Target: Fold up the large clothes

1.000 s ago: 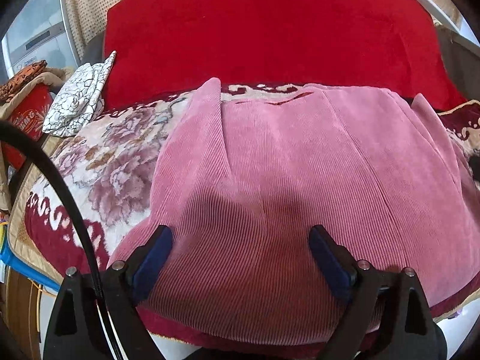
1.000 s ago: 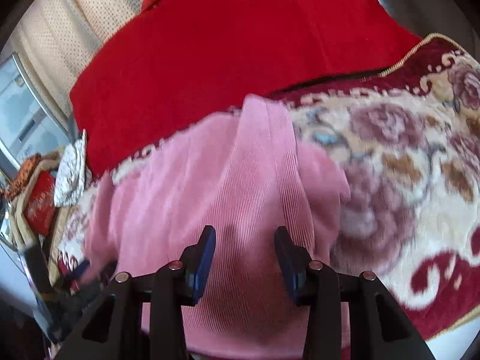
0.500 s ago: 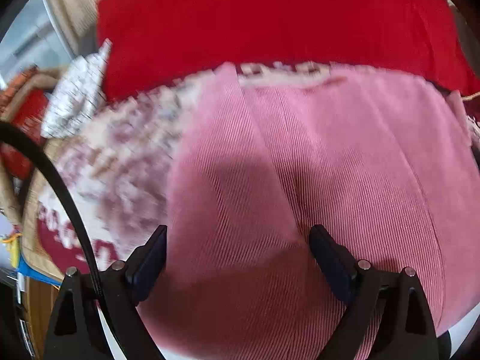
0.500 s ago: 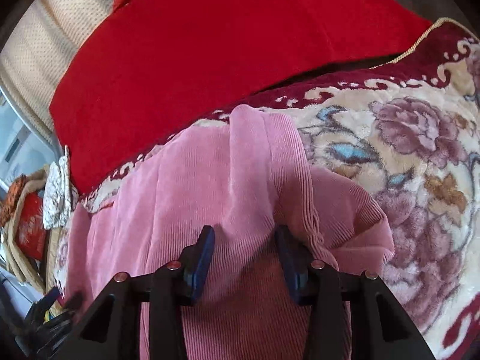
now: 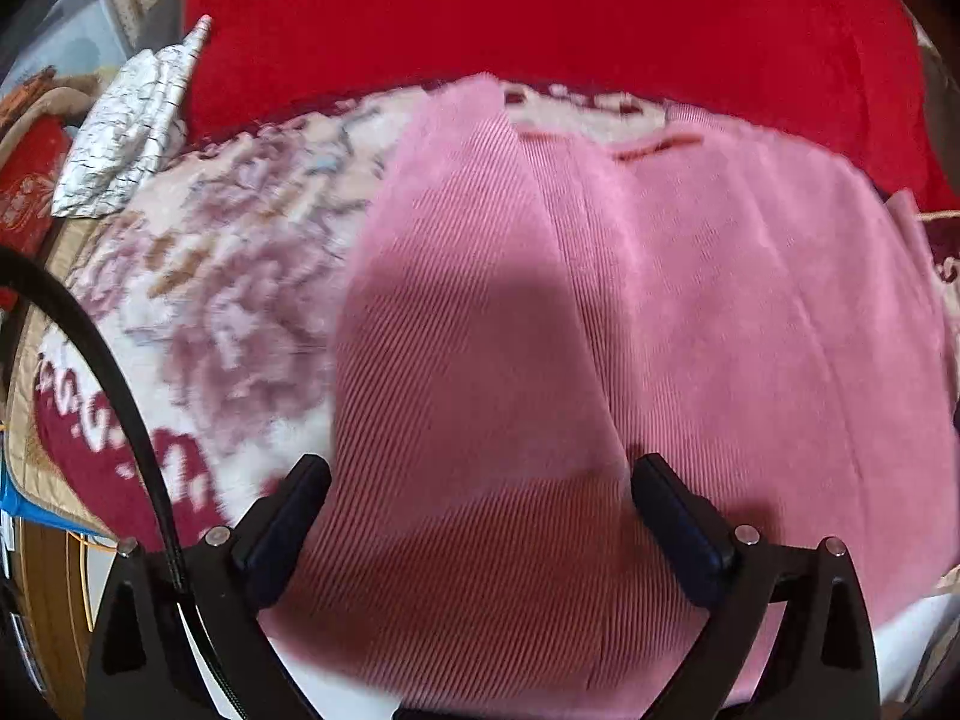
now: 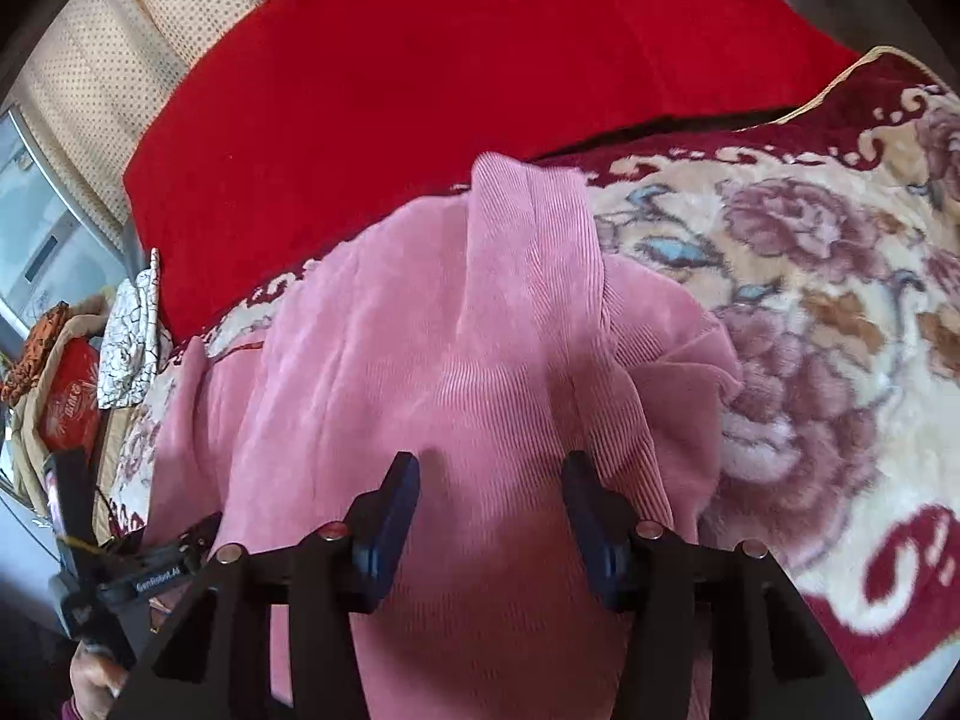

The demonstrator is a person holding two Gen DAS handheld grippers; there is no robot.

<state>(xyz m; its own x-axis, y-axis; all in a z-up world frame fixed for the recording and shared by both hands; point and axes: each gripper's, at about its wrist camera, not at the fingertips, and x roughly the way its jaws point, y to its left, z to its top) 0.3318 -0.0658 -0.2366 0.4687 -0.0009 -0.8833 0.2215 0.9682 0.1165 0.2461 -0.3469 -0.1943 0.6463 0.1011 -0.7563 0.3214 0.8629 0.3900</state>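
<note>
A large pink corduroy garment point(image 5: 690, 312) lies spread on a floral blanket point(image 5: 228, 276). In the right wrist view the garment point(image 6: 468, 372) has a folded flap running toward the far edge and a bunched fold at its right side. My left gripper point(image 5: 480, 498) is open wide and empty, just above the garment's near part, close to its left edge. My right gripper point(image 6: 489, 492) is open and empty, hovering over the garment's near right part. The left gripper also shows at the lower left of the right wrist view point(image 6: 150, 570).
A red blanket point(image 5: 540, 24) covers the back behind the garment. A white crackle-patterned cloth point(image 5: 132, 126) and a red bag point(image 6: 69, 402) lie at the far left. The floral blanket point(image 6: 810, 312) extends right, with a dark red border at the near edge.
The left gripper has shifted left along the garment, so more floral blanket shows at its left. The right gripper has opened wider and moved slightly closer over the garment.
</note>
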